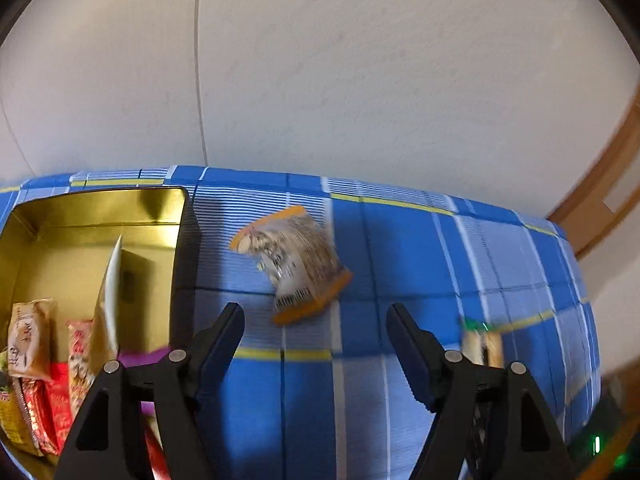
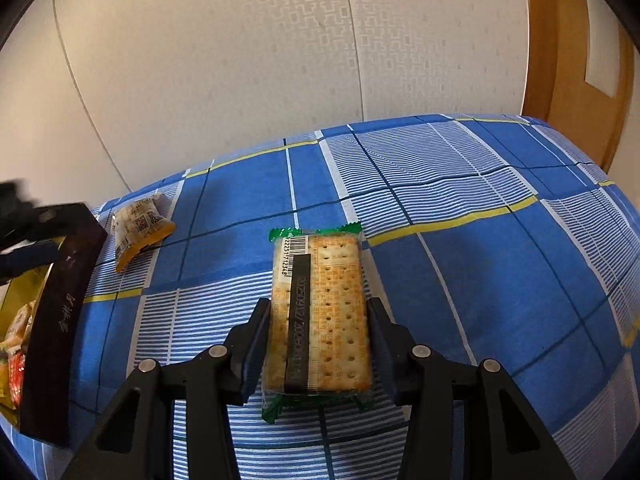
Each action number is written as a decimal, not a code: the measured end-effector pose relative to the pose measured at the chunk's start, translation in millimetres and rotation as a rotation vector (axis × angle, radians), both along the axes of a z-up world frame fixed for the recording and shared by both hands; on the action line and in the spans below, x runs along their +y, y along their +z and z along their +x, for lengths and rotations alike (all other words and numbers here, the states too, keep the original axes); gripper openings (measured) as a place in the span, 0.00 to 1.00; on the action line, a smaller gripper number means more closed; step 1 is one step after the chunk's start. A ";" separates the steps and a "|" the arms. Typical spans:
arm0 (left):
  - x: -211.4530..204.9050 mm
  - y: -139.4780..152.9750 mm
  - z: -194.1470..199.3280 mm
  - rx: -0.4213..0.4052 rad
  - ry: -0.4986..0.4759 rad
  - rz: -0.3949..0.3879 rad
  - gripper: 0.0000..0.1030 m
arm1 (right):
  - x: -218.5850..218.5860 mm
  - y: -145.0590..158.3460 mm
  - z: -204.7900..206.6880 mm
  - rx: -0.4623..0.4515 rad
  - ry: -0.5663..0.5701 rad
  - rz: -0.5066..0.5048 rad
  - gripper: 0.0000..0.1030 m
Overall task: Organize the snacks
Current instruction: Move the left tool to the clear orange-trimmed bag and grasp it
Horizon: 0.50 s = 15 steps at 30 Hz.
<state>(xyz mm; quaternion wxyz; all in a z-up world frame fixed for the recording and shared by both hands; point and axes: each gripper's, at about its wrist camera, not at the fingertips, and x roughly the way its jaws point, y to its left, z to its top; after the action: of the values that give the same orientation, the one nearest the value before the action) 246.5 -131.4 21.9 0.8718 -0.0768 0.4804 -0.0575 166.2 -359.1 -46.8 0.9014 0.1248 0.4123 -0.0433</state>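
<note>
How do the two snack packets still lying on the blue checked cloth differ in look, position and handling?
The cracker packet is flat, rectangular and green-edged; the orange-edged packet is smaller and crumpled. The cracker packet sits between the right gripper's fingers, which are closed against its sides; the orange-edged packet lies untouched ahead of the open left gripper, nearer the gold tin. Both are clear-wrapped and outside the tin.

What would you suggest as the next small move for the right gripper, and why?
Probably lift the cracker packet off the blue checked cloth and carry it toward the gold tin. The right gripper has its fingers against both long sides of the packet, which appears gripped, and the tin already holds other snacks. The left gripper is open and empty.
</note>
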 end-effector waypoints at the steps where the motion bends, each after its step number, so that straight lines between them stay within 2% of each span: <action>1: 0.6 -2.6 6.2 0.009 0.014 0.004 0.73 | -0.3 0.3 -0.7 -0.001 0.000 0.001 0.46; 4: 2.8 -12.0 23.0 0.048 0.056 0.014 0.80 | -0.4 0.4 -1.0 -0.001 0.001 0.004 0.47; 8: -1.8 -15.3 35.6 0.040 0.058 0.025 0.80 | 0.2 0.1 -1.1 -0.001 0.002 0.004 0.47; 15: -18.0 -23.7 52.1 0.041 0.035 0.089 0.80 | 0.4 0.5 -2.3 0.000 0.002 0.000 0.47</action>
<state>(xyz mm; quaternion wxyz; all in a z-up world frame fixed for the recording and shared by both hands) 298.7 -149.4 -1.8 0.8651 -0.0477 0.4990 -0.0190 163.9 -358.7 -46.3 0.9015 0.1245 0.4123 -0.0423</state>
